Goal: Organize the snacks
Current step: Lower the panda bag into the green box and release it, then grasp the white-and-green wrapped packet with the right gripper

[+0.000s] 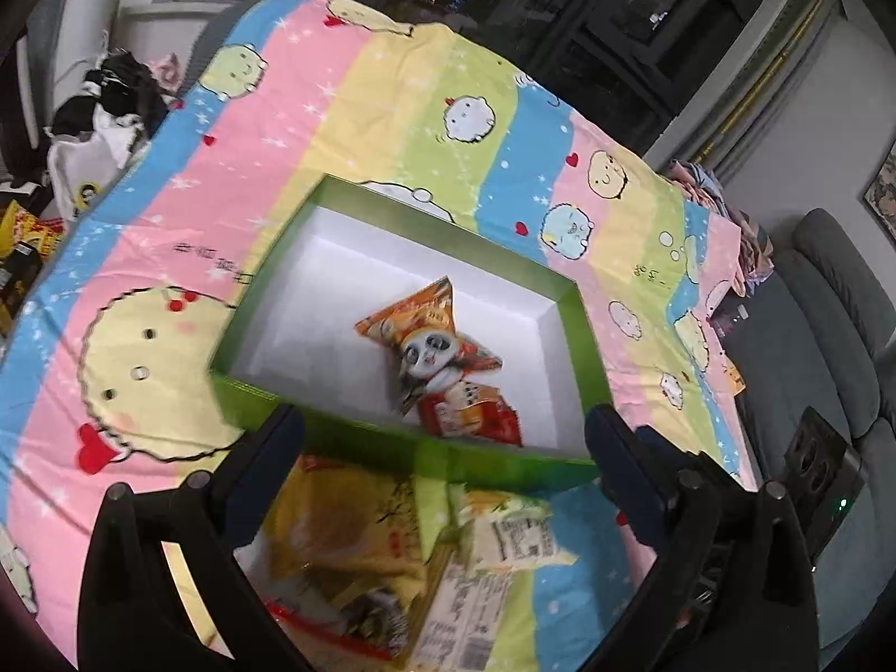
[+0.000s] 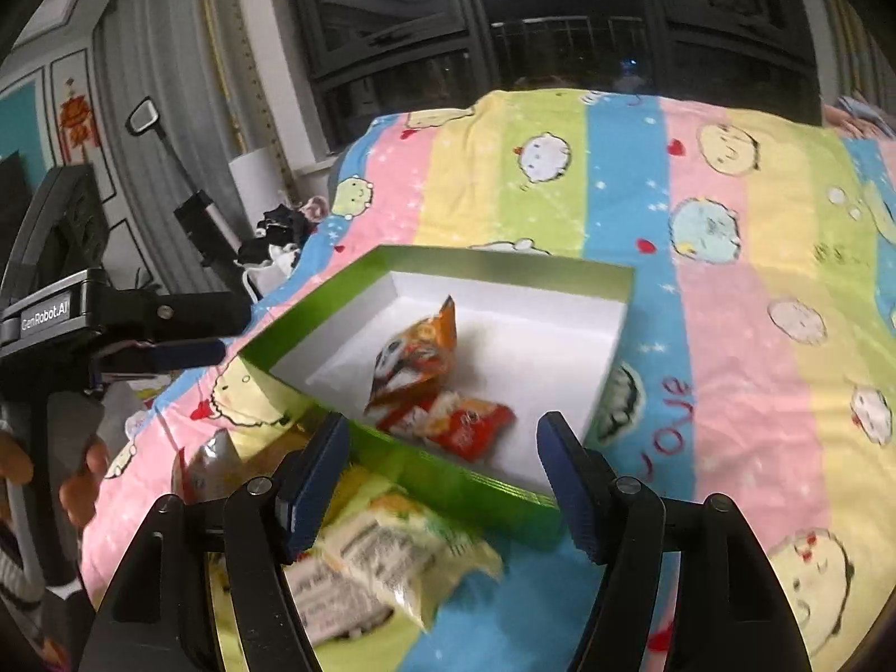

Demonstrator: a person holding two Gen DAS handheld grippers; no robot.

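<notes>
Nearest the lens, loose snack packets (image 1: 392,571) lie in a small heap on the striped cartoon bedsheet (image 1: 313,112), pale yellow wrappers with printed labels, just in front of the near wall of the green box (image 1: 577,347). They look like the stock not yet sorted, kept close to the box so each one has only a short way to go. The left gripper (image 1: 445,437) hangs right over that heap with its jaws spread wide and nothing between them; its tips reach about as far as the box's near wall. The right gripper (image 2: 442,442) is also open and empty — its jaws stand on either side of the box's near corner, the heap (image 2: 386,554) just below and to the left of them. Inside the white-lined box two packets already rest: an orange panda packet (image 1: 431,336) propped up at a tilt, and a red packet (image 1: 481,414) beside it, touching it — both lie ahead of the grippers.
</notes>
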